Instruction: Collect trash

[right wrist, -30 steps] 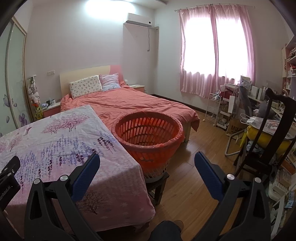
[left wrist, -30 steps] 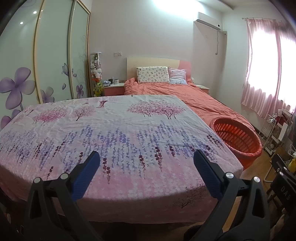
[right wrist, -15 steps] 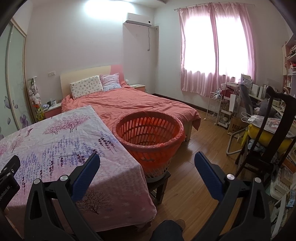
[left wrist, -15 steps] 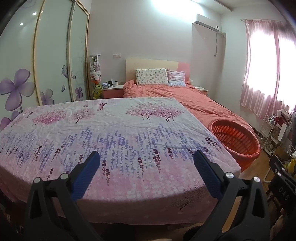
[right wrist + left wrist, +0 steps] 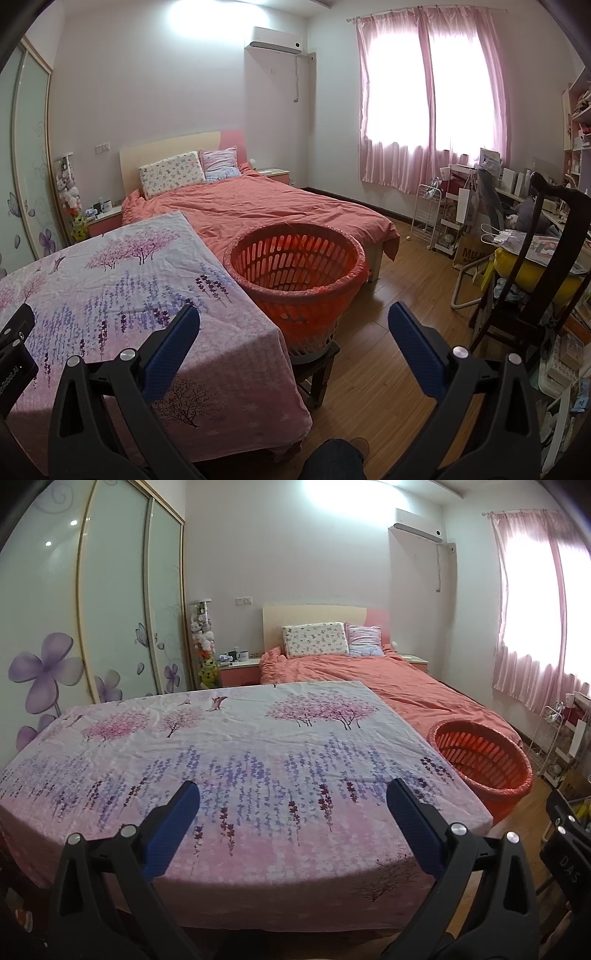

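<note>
An orange slatted basket (image 5: 295, 269) lined with a thin bag stands on a dark stool to the right of a table covered with a floral cloth (image 5: 240, 760); it also shows in the left wrist view (image 5: 480, 760). My left gripper (image 5: 291, 812) is open and empty above the table's near edge. My right gripper (image 5: 293, 332) is open and empty, in front of the basket. No trash shows on the cloth.
A bed with an orange cover (image 5: 266, 206) stands behind the table and basket. A dark wooden chair (image 5: 532, 273), a white rack (image 5: 428, 214) and a cluttered desk stand at the right. Wood floor (image 5: 391, 354) lies right of the basket. A sliding wardrobe (image 5: 110, 609) lines the left wall.
Both views have drifted slightly backward and up, so the table and basket sit a little lower in frame. Both grippers have stayed open and empty.
</note>
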`<state>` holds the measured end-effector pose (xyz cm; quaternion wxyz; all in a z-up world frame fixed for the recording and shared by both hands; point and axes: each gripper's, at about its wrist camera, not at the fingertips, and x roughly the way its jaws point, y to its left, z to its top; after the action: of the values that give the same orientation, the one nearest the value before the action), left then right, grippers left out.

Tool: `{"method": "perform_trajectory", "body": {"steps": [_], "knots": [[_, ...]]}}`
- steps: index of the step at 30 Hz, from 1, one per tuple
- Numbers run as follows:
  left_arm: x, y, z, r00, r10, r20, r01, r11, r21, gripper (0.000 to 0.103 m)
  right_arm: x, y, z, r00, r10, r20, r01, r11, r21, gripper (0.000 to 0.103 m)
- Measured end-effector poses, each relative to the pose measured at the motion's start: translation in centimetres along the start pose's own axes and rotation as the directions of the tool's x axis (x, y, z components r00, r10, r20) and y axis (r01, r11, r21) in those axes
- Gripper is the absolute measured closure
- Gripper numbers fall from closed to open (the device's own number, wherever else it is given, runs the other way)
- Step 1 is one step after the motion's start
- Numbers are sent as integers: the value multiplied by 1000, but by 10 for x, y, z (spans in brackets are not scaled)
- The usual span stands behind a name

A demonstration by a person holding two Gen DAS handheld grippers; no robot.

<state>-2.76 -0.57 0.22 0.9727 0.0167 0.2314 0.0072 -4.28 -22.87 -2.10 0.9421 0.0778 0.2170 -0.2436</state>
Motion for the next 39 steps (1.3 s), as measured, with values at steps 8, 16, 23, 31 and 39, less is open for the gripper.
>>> {"method": "perform_trajectory", "body": {"steps": [8, 16, 23, 31, 39], "knots": [[1, -2, 0, 1000, -10, -13, 11, 1000, 8, 4, 0, 0, 0, 1000, 0, 0, 0, 1000, 1, 2], [-2, -7, 0, 1000, -29, -10, 29, 999, 17, 4, -2, -3, 0, 1000, -4, 1, 4, 1000, 4, 2], [-2, -9, 0, 999, -37, -14, 37, 999, 21, 4, -2, -3, 0, 1000, -3, 1, 3, 1000, 4, 2], [-1, -9, 0, 999, -36, -16, 37, 999, 19, 4, -2, -3, 0, 1000, -4, 1, 4, 1000, 3, 2], [1, -8, -3, 999, -34, -28, 34, 999, 11, 4, -2, -3, 0, 1000, -4, 1, 4, 1000, 3, 2]]}}
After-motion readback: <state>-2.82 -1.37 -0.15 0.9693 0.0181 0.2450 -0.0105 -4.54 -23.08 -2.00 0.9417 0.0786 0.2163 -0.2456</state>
